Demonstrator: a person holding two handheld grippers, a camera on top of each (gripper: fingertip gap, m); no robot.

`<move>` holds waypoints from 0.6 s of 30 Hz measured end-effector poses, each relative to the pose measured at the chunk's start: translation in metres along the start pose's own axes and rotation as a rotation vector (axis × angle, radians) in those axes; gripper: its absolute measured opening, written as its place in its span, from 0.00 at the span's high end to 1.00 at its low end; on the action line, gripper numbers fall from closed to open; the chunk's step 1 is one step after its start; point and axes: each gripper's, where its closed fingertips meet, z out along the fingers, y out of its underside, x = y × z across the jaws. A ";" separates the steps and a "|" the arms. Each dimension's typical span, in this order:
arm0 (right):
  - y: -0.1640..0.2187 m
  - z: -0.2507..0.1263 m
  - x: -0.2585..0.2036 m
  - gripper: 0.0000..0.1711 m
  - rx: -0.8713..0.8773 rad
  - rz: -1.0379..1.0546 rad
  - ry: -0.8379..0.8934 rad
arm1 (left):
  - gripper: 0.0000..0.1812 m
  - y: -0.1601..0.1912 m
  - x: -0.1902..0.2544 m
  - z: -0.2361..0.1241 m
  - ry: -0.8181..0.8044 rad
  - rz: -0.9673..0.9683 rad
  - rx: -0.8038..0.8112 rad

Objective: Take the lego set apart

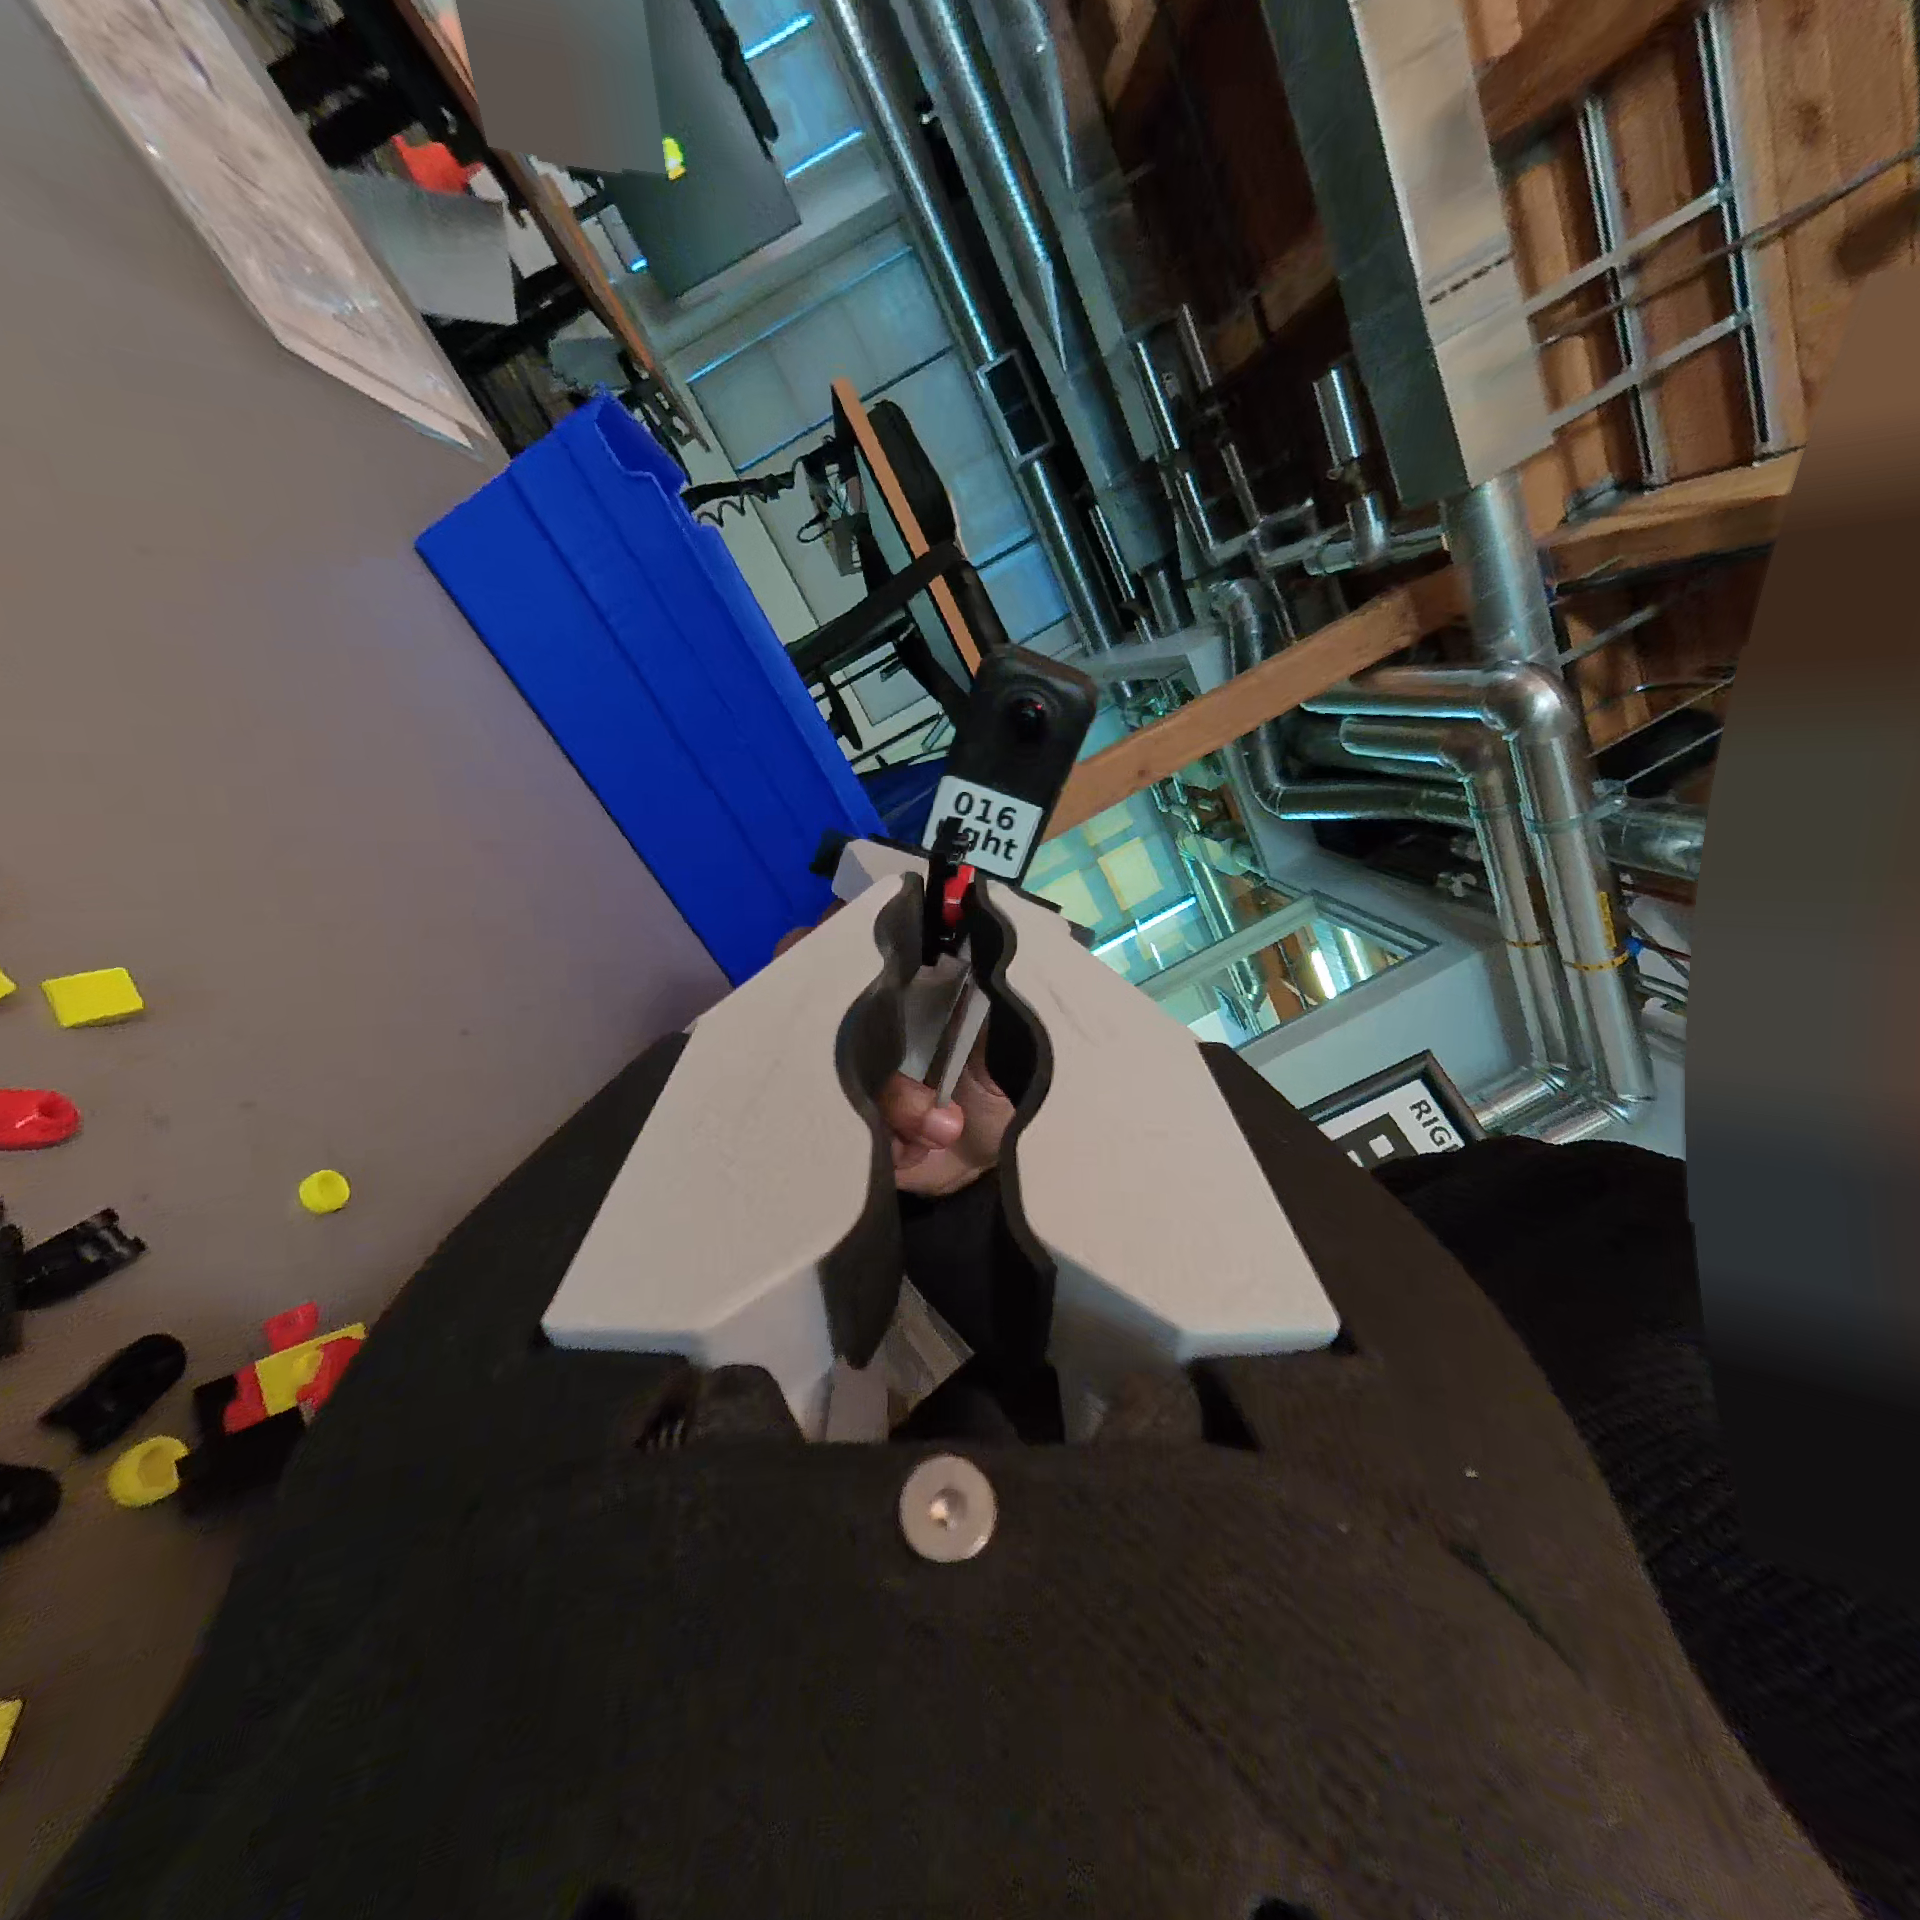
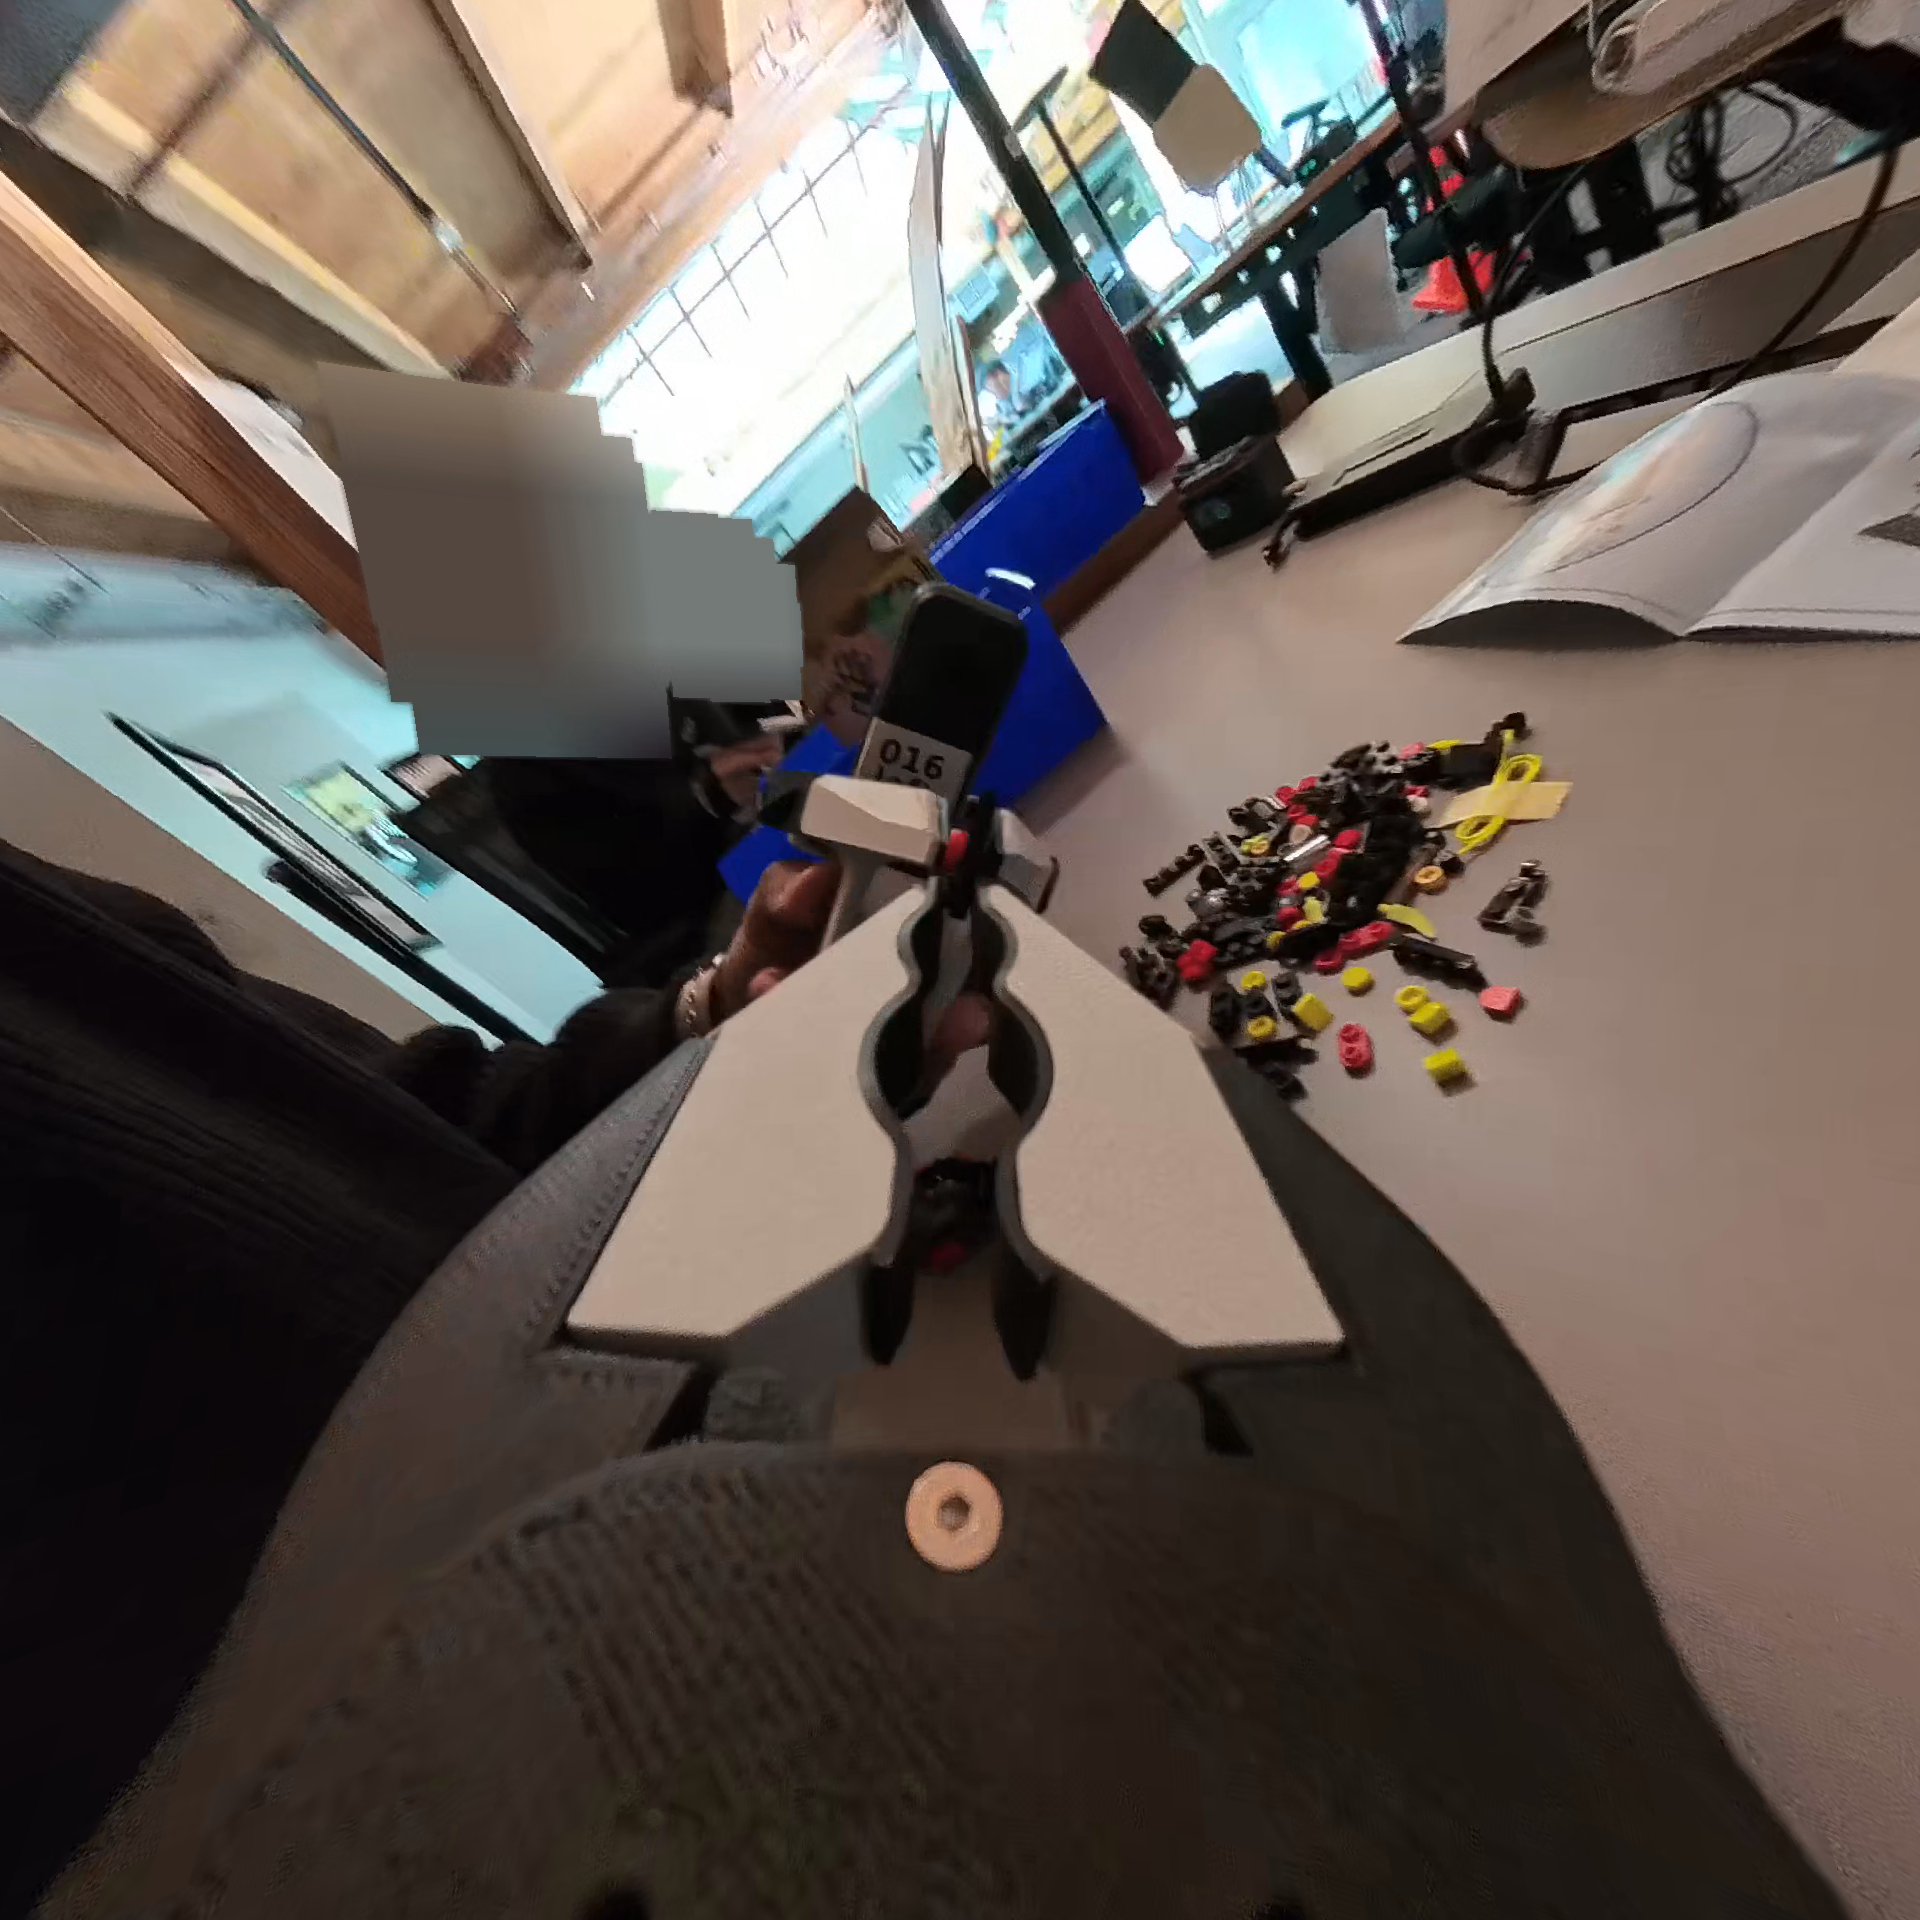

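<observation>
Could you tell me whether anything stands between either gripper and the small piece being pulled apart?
Nothing visible does: the left gripper and right gripper meet tip to tip, both closed on the small red and black lego piece above the table.

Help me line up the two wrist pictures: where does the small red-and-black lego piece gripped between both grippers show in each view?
Left wrist view: small red-and-black lego piece just above centre, at the fingertips.
Right wrist view: same piece just above centre, at the fingertips.
Shared landmark: blue plastic bin behind the piece in both.
</observation>
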 end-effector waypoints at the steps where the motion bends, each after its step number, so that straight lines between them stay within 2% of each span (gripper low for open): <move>1: -0.002 -0.001 0.000 0.98 0.018 0.025 -0.013 | 0.96 -0.002 0.000 -0.001 -0.001 0.001 0.012; 3: -0.007 -0.003 -0.002 0.98 0.046 0.063 -0.037 | 0.92 -0.011 -0.001 -0.005 -0.004 -0.005 0.064; 8: -0.007 -0.004 -0.001 0.99 0.045 0.080 -0.041 | 0.93 -0.023 0.000 -0.014 0.015 -0.031 0.132; 13: 0.016 -0.001 0.002 0.98 -0.139 0.016 -0.012 | 0.90 -0.008 -0.003 -0.007 -0.025 0.007 0.022; 18: 0.021 -0.005 0.003 0.98 -0.193 -0.020 -0.009 | 0.97 0.006 -0.008 -0.002 -0.083 0.057 -0.059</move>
